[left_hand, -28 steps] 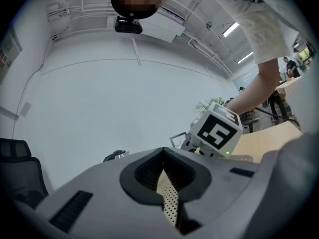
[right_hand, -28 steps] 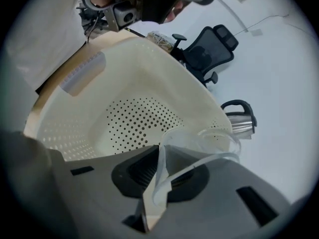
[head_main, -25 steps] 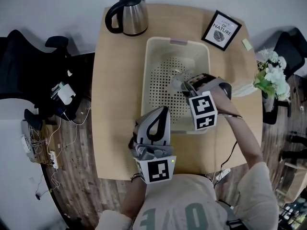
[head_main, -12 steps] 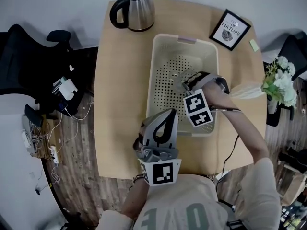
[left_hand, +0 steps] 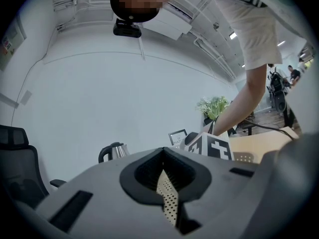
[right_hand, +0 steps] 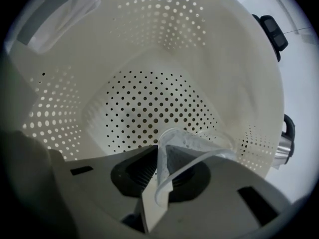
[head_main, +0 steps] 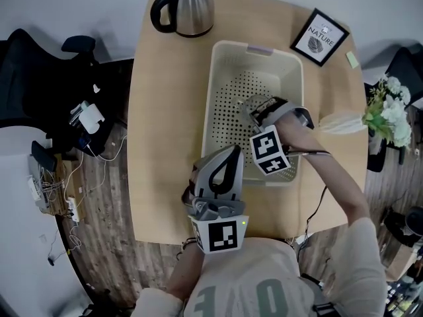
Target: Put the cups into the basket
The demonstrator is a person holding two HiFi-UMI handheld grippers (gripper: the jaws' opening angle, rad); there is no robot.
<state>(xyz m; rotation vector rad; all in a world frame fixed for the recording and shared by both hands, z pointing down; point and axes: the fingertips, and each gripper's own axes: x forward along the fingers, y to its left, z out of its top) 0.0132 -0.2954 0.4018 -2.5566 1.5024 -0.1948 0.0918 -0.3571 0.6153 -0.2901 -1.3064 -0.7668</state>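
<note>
A clear plastic cup (head_main: 254,106) hangs inside the cream perforated basket (head_main: 218,98), low above its floor. My right gripper (head_main: 260,114) reaches into the basket from the right. In the right gripper view the cup (right_hand: 199,146) has its thin wall pinched between the jaws of the right gripper (right_hand: 160,158), which are opening. The basket's dotted floor (right_hand: 149,103) lies close below. My left gripper (head_main: 227,152) hovers at the basket's near edge, shut and holding nothing. In the left gripper view its jaws (left_hand: 163,171) meet with only a sliver of basket showing through.
A steel kettle (head_main: 182,5) stands at the table's far edge, left of the basket. A framed print (head_main: 320,37) sits at the far right corner and white flowers (head_main: 386,111) stand off the right side. Bare wood tabletop (head_main: 158,144) lies left of the basket.
My right gripper has moved a little leftward and deeper into the basket with the cup. The left gripper has stayed near the basket's front edge.
</note>
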